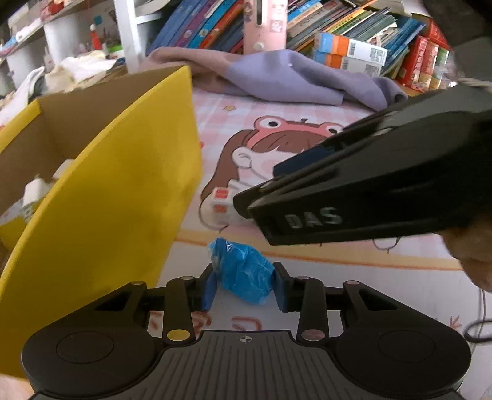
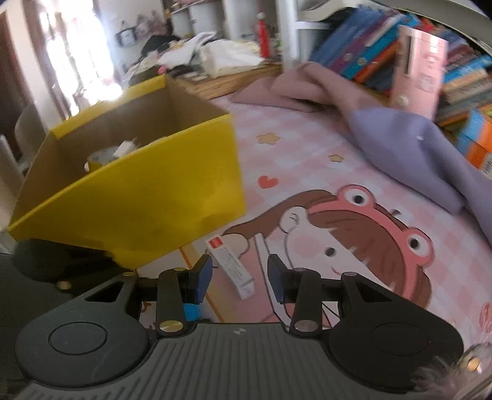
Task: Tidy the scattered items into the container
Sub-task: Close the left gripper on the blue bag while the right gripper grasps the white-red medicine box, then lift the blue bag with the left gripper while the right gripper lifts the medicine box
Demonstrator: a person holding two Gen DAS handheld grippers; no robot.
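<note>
A crumpled blue plastic bag [image 1: 243, 277] lies on the cartoon mat [image 1: 307, 255], and my left gripper [image 1: 244, 287] is shut on it, its blue pads pressing both sides. The yellow cardboard box [image 1: 123, 200] stands just left of it, open at the top. A small white carton with red marks [image 2: 232, 266] lies on the mat beyond the box's corner. My right gripper [image 2: 240, 275] is open around that carton, pads apart from it. In the left wrist view the right gripper [image 1: 264, 187] reaches in from the right over the carton [image 1: 220, 204]. The box [image 2: 153, 197] holds a tape roll [image 2: 101, 157] and white items.
A purple and pink cloth [image 1: 292, 77] lies bunched at the far side of the mat. Behind it are leaning books [image 1: 209, 24], orange-blue cartons [image 1: 350, 52] and a pink stand [image 2: 418, 70]. Cluttered shelves stand beyond the box.
</note>
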